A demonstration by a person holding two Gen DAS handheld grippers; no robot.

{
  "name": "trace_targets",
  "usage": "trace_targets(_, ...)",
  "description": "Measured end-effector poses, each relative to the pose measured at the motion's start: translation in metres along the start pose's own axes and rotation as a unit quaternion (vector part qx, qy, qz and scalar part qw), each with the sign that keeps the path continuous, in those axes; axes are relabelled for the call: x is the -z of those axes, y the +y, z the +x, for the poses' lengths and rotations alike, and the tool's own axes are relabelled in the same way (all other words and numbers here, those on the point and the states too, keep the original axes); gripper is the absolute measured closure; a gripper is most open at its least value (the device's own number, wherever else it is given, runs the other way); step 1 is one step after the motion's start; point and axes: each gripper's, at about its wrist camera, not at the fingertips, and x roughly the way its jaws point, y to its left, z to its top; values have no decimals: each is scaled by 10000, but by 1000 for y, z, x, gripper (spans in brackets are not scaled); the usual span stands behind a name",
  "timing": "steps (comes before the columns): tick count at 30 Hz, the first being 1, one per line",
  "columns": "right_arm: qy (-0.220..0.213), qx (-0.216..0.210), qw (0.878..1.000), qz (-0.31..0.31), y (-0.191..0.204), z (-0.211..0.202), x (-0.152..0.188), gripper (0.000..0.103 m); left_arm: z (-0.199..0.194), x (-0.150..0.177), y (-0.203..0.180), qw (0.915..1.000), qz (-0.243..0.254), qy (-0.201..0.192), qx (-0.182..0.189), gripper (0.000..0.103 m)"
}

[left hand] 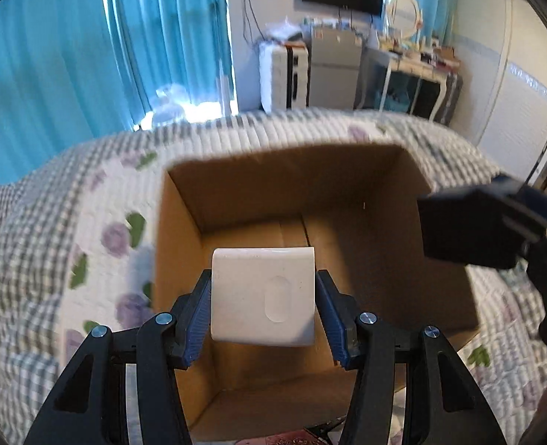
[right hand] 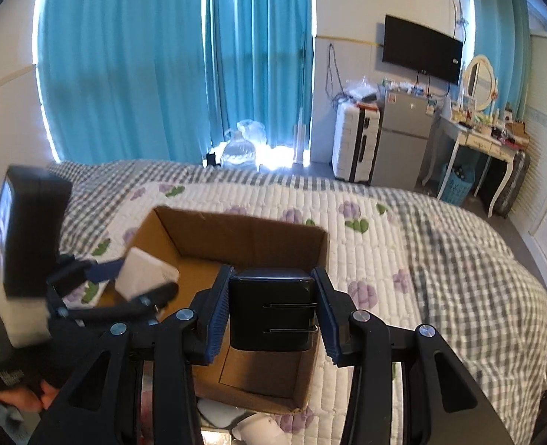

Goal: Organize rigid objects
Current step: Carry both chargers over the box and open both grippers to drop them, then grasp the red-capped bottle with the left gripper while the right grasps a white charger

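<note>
Your left hand-held gripper (left hand: 263,298) and its white block (left hand: 263,298) hide part of the cardboard box (left hand: 366,222) floor. The bed quilt (left hand: 99,200) beside it smears with blur. The small items on the dresser (right hand: 488,129) are too tiny to name.

**What everything was made of**

The box (left hand: 366,200) was plain brown cardboard, matt and creased. My left hand-held gripper (left hand: 263,309) was matt black plastic with ribbed blue pads (left hand: 198,319) and shiny metal rivets, and it held a smooth white plastic block (left hand: 262,293). The black charger (right hand: 271,311) looked satin plastic. The bed (right hand: 440,244) wore quilted cloth.
</note>
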Motion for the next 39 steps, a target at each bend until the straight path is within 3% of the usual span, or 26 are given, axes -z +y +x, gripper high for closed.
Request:
trace_targets(5,157,-49,9998,68,-8,18,12,61,9,11,-2,9998,46,114,158,47)
trace_targets(8,153,-32,9999,46,-7,22,13,61,-3,5,0,9999,60,-108,-6,35)
trace_targets(15,21,-93,9999,57,-9,44,-1,61,-24,-1,23,9989,-81,-354,-286,35)
trace_targets(21,99,-38,9999,128,-7,73,20,60,-31,11,39,9986,-291,-345,-274,35)
trace_targets(23,-50,-42,9999,155,-9,65,22,37,-35,13,41,9986,-309,-359,-227,35)
trace_targets(24,-138,-31,9998,146,-9,58,20,33,-41,15,41,9985,-332,-383,-202,35)
trace_targets(26,-322,-26,9994,125,-10,42,15,32,-50,16,40,9983,-352,-435,-164,21)
trace_targets(30,-414,30,9991,40,-10,8,7,29,-77,26,37,9977,-300,-572,-226,20)
trace_targets(34,-397,75,9992,-61,-6,-32,14,20,-101,43,37,9971,-335,-641,-233,17)
trace_targets(39,-200,151,9995,-174,0,-65,51,14,-121,75,38,9966,-387,-636,-350,10)
